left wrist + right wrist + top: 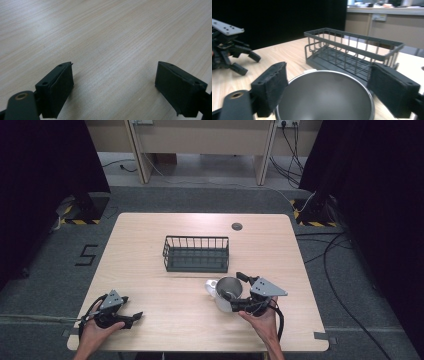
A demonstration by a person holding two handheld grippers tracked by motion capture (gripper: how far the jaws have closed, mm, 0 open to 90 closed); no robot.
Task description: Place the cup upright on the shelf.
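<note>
My right hand-held gripper (239, 291) sits near the front right of the surface (150, 245), gripped from below by my right hand (261, 320). Its jaws are spread wide on either side of a metal cup (227, 292) that has a white handle; in the right gripper view (325, 90) the cup's (324, 96) round steel rim lies between the two black pads (272, 87), which stand just outside it, and I cannot tell whether either pad touches the rim. The cup stands just in front of a dark wire basket (196, 253), which is set near the middle of the surface; from the right gripper view the basket (352, 50) rises right behind the cup.

My left hand-held gripper (131, 318) is down at the front left corner, held by my left hand (95, 330), well apart from the cup and basket. Its jaws are wide apart too, with nothing between them: the left gripper view (113, 85) looks along them at bare pale wood grain (112, 37). It also shows at the left edge of the right gripper view (247, 63), resting low over the surface.
</note>
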